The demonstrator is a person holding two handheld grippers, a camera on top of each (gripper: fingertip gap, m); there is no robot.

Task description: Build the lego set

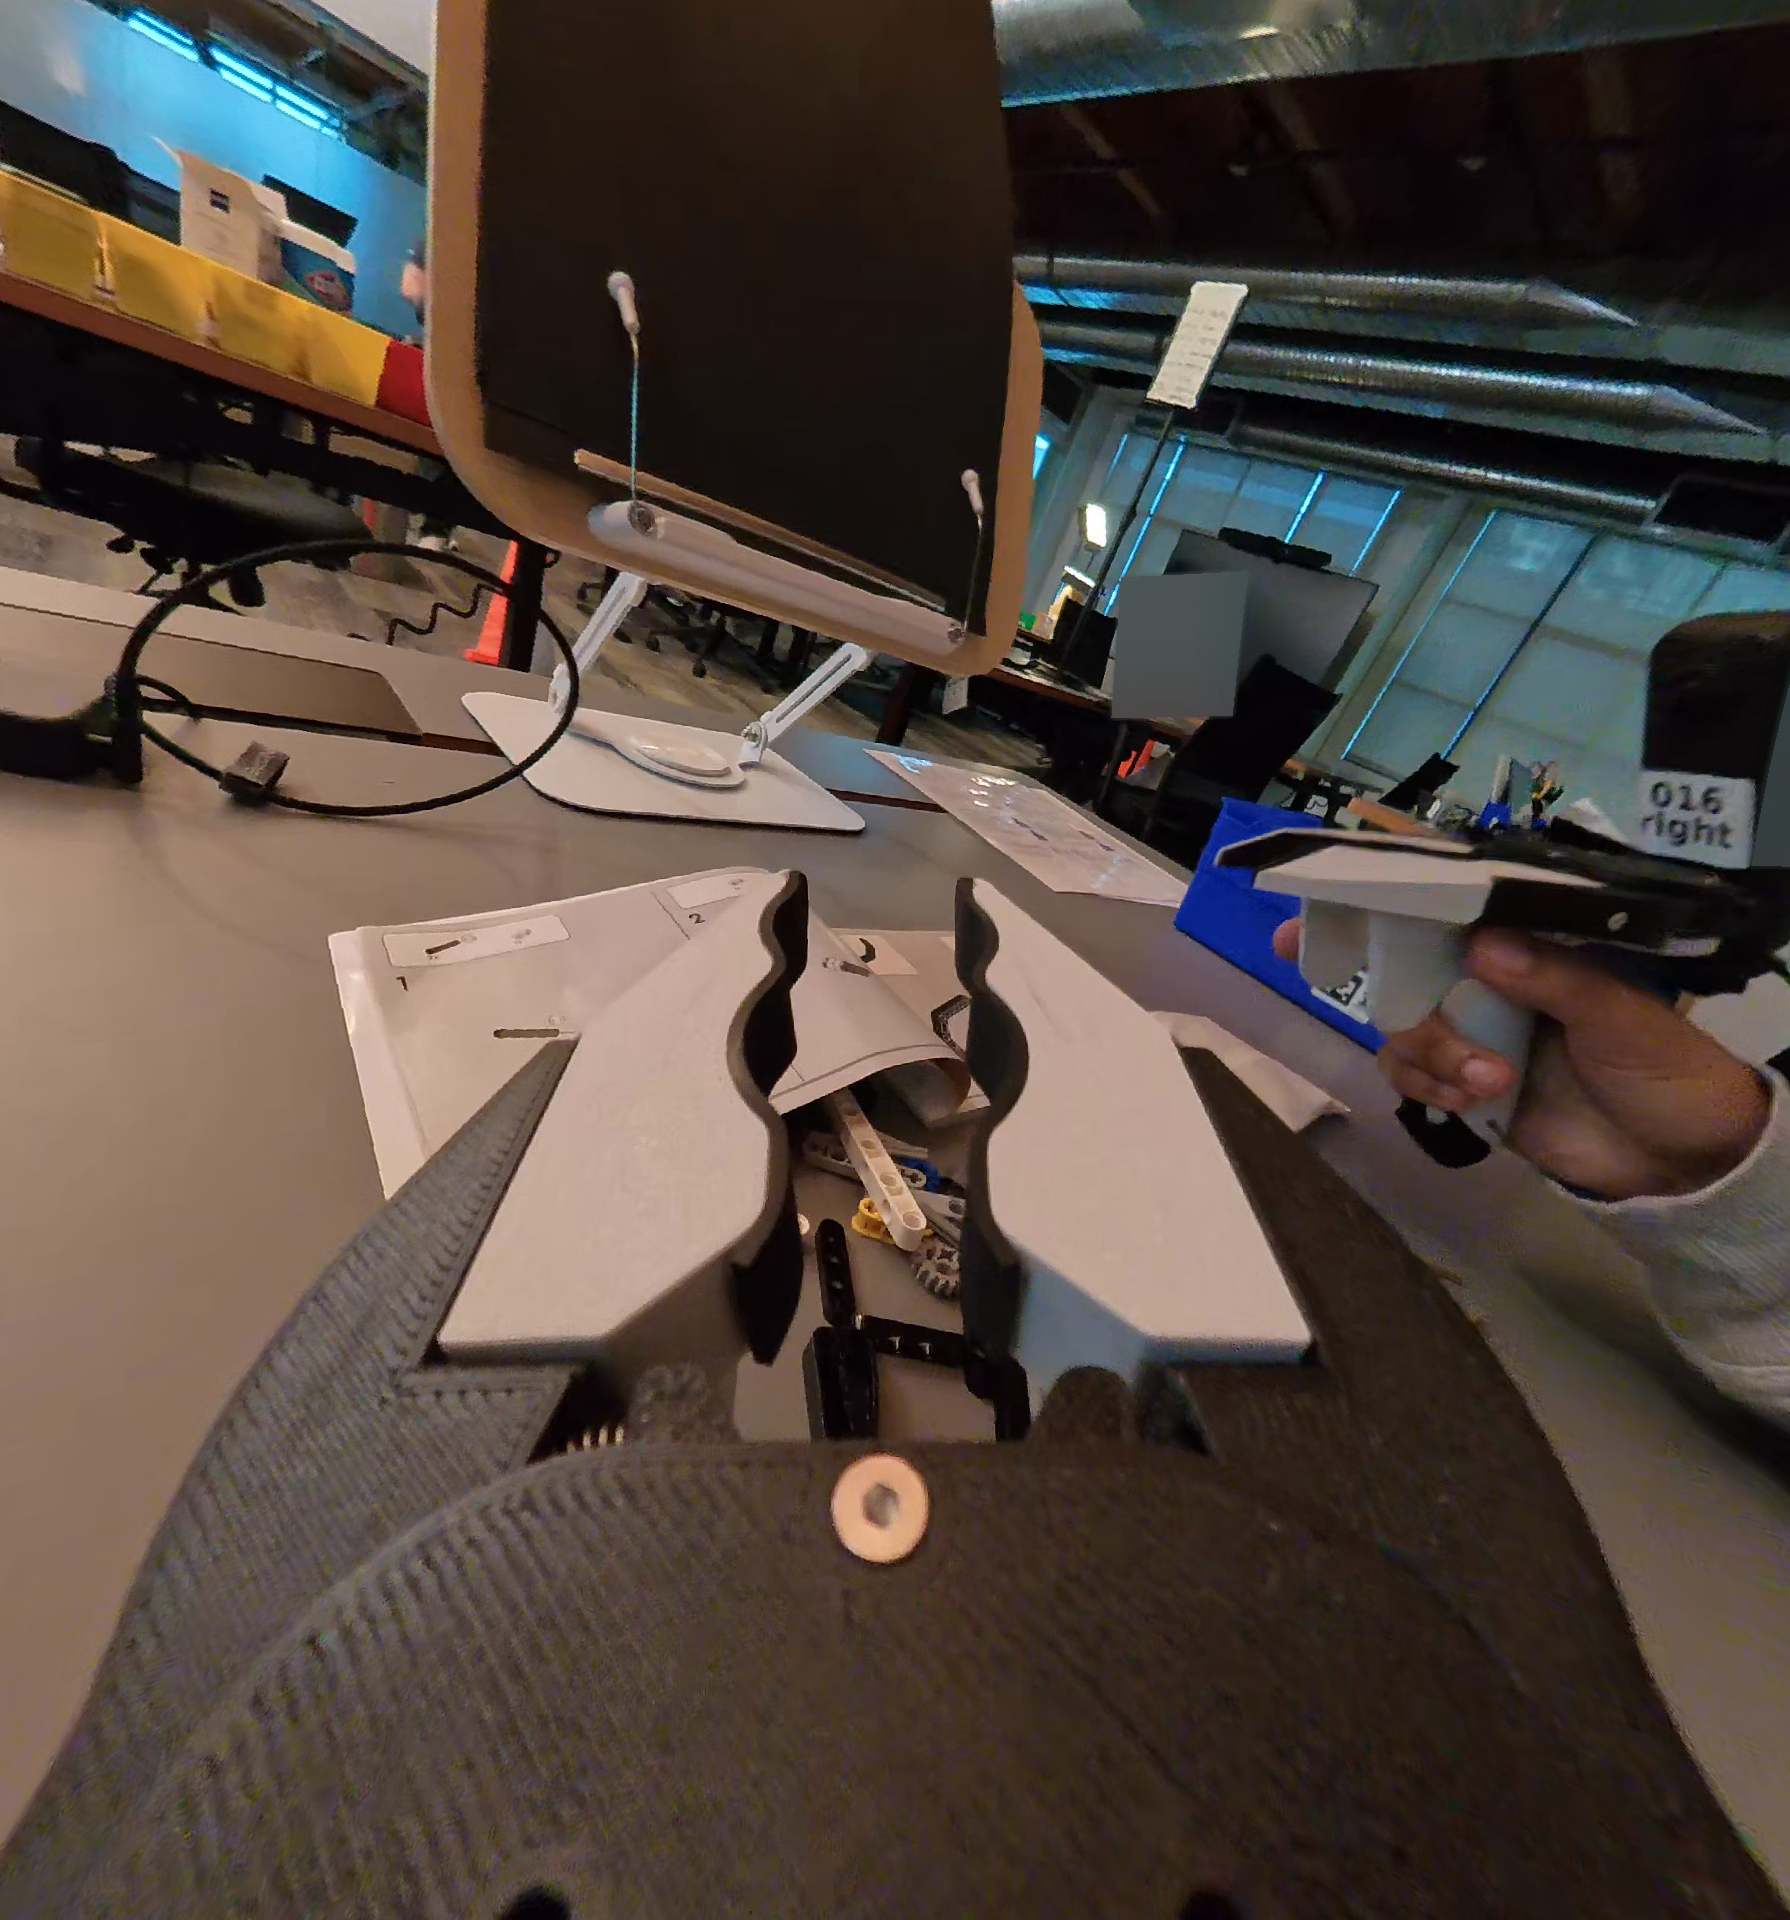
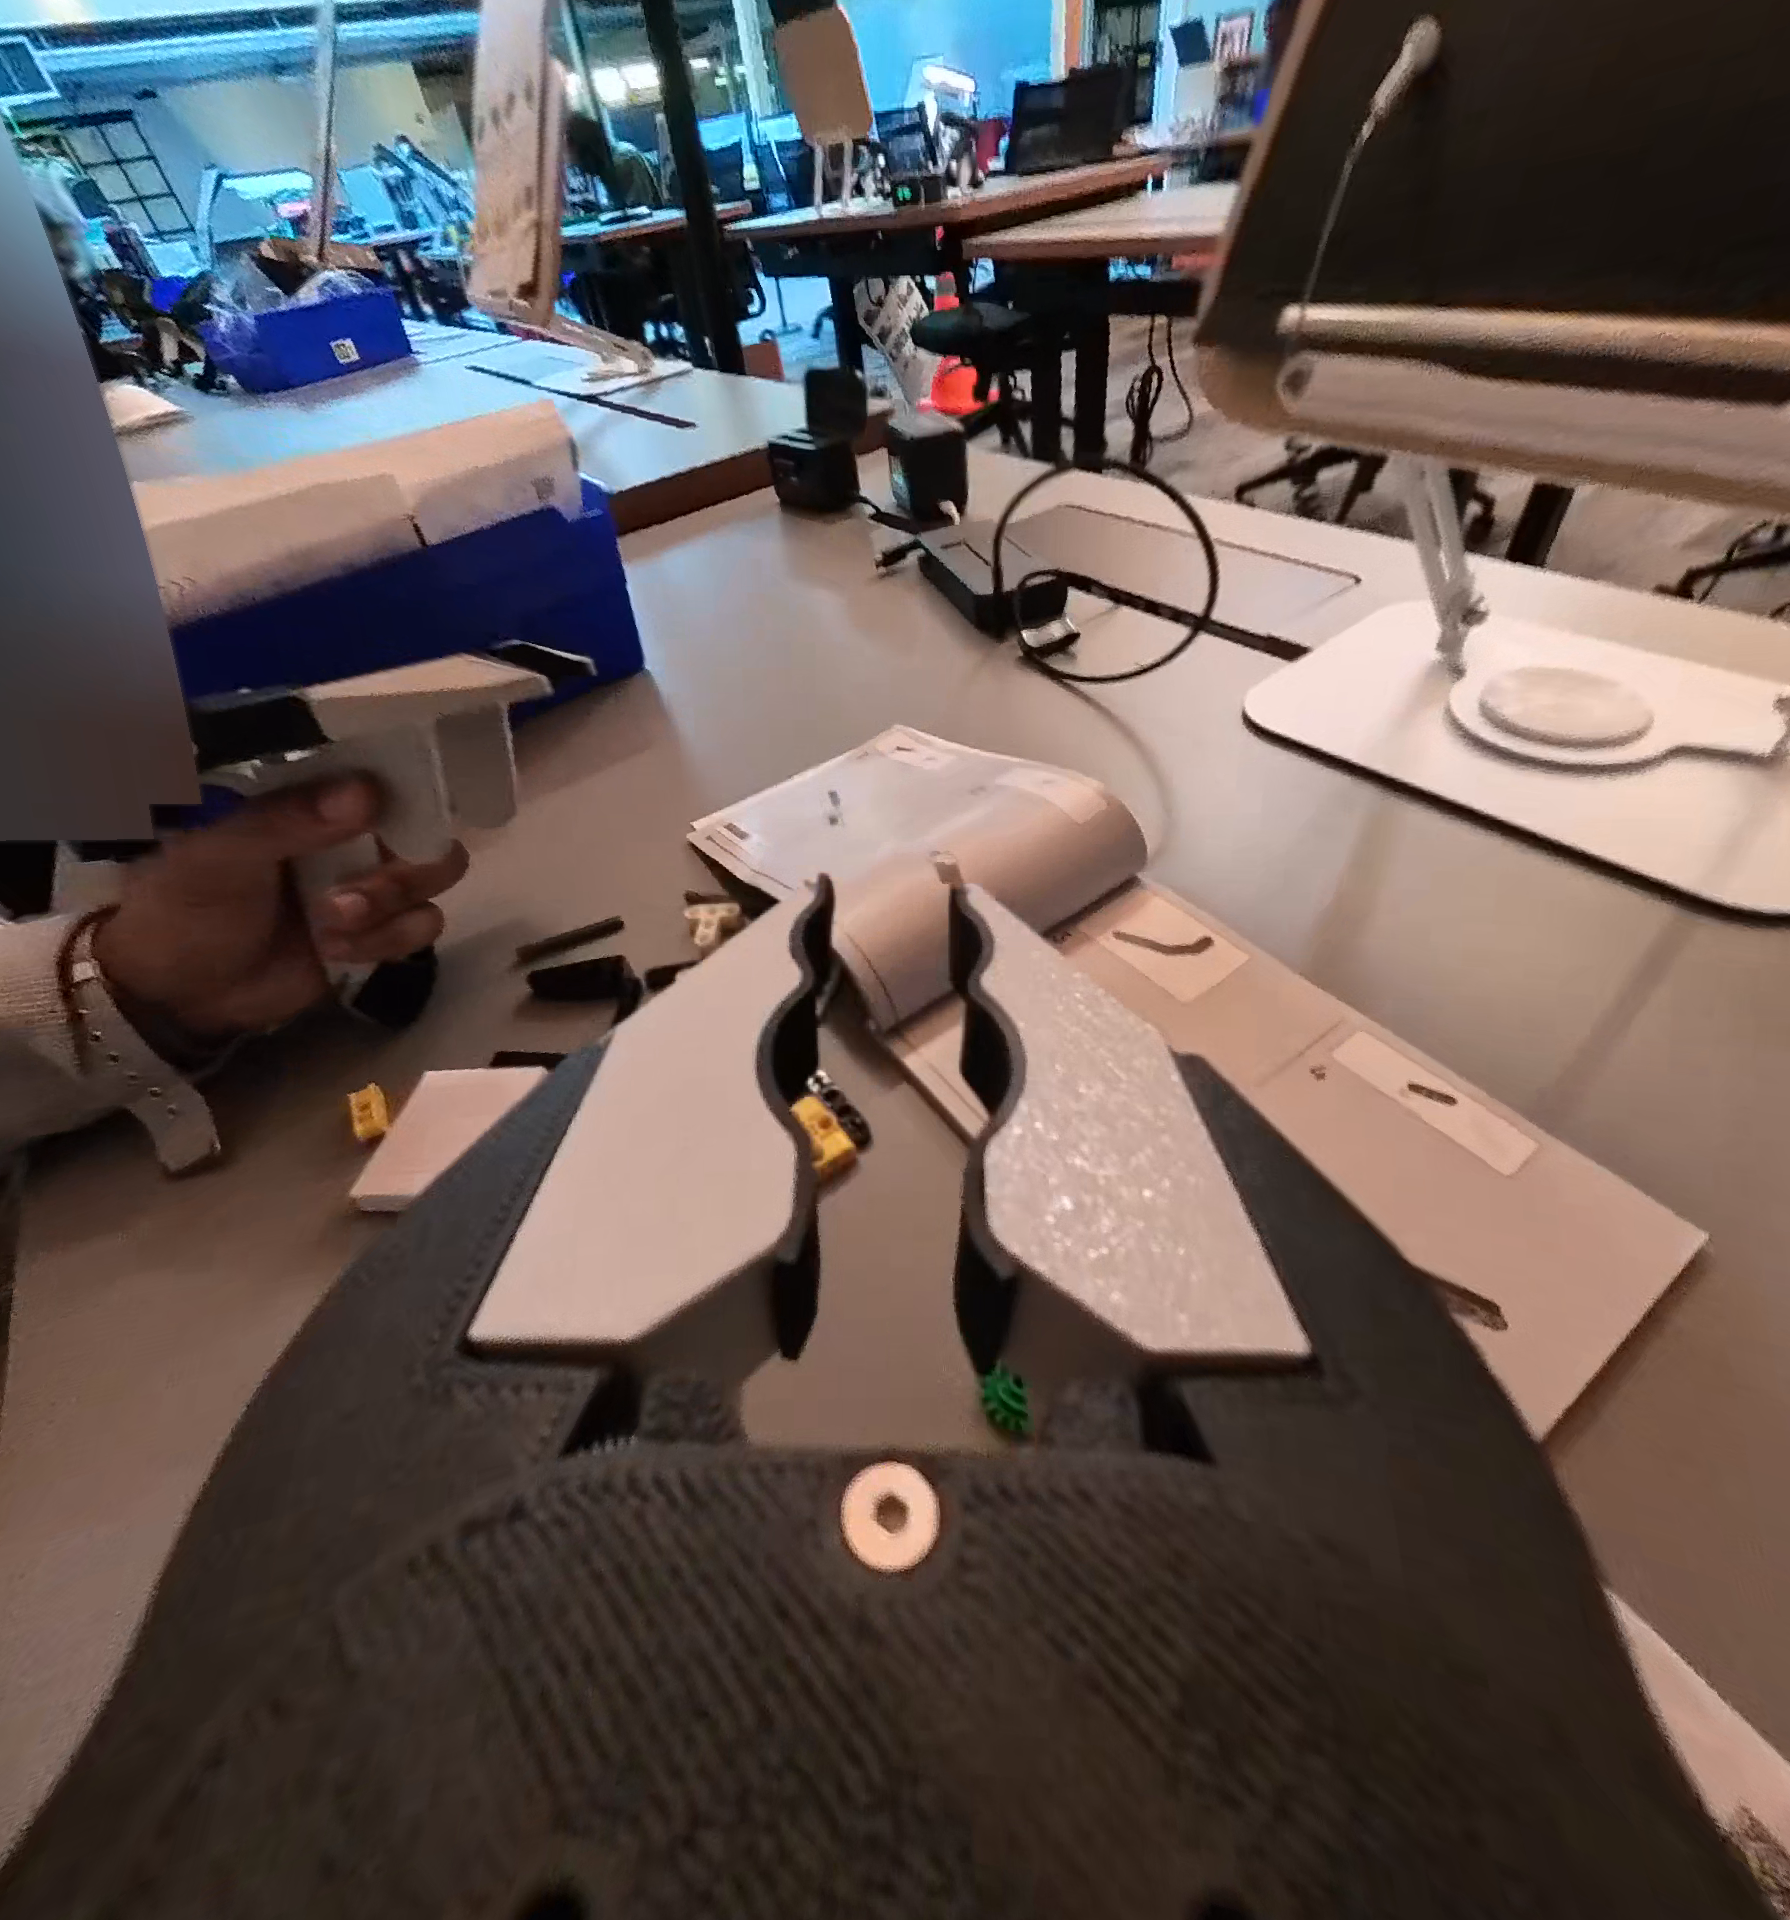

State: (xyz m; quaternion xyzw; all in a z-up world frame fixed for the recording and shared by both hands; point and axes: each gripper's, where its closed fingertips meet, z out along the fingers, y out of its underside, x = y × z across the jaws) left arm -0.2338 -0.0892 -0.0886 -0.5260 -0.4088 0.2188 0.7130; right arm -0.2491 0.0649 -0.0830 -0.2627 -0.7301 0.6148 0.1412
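Observation:
My left gripper [image 1: 883, 904] is open and empty, held low over a heap of loose lego pieces: a white beam [image 1: 875, 1164], a yellow piece [image 1: 870, 1221], a grey gear [image 1: 932, 1268] and black beams [image 1: 834, 1268]. The open instruction booklet [image 1: 517, 997] lies just beyond. My right gripper [image 2: 889, 904] is open and empty over a yellow piece [image 2: 823, 1127] and a green gear [image 2: 1005, 1403], beside the booklet [image 2: 932, 810]. More black pieces [image 2: 574, 961] and a second yellow piece [image 2: 369, 1110] lie to its left. Each gripper shows in the other's view, held by a hand [image 1: 1255, 857] [image 2: 558, 665].
A book stand with a white base [image 1: 662, 769] [image 2: 1556, 748] stands behind the booklet. A blue bin [image 1: 1244, 904] [image 2: 403, 603] sits at the table's side. A looped black cable [image 1: 247, 769] [image 2: 1099, 582] and a power adapter lie at the back. A flat white plate [image 2: 444, 1138] lies near the pieces. My hands' fingertips stand some 15 centimetres from each other. The flat white plate [image 2: 444, 1138] sits 15 centimetres or so from the ends of my left fingers.

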